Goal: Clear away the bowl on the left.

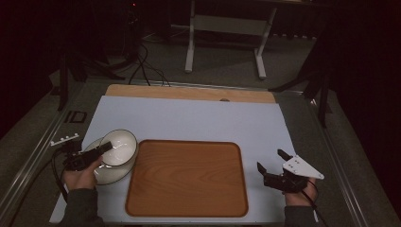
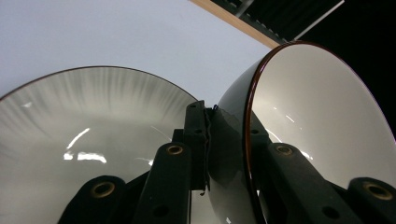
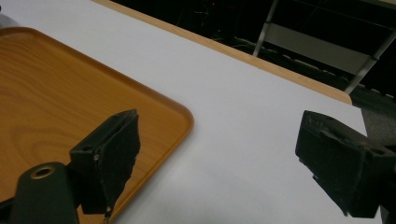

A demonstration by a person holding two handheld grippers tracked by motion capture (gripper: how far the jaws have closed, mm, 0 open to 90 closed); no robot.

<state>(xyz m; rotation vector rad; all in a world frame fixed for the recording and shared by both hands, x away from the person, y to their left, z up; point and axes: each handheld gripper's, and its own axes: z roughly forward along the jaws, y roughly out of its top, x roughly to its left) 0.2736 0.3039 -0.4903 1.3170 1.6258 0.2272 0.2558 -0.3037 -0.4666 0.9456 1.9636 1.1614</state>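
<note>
While tilted above plate (image 1: 106, 172), bowl (image 1: 121, 146) (rim-pinched) | left gripper (image 1: 105, 147) clamps | right gripper (image 1: 271, 161) spread

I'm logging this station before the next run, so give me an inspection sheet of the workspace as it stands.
Surface: pale mat on a wooden table.
Job's things: white bowl tipped up over a white plate, left of an empty wooden tray.
Clutter: nothing seen.
Grippers: left gripper shut on the bowl rim, one jaw inside, one outside; right gripper open, holding nothing, over the mat right of the tray.
Cables: one trails from the left gripper; more on the floor beyond.
Surroundings: dark room, white frame legs behind the table.
</note>
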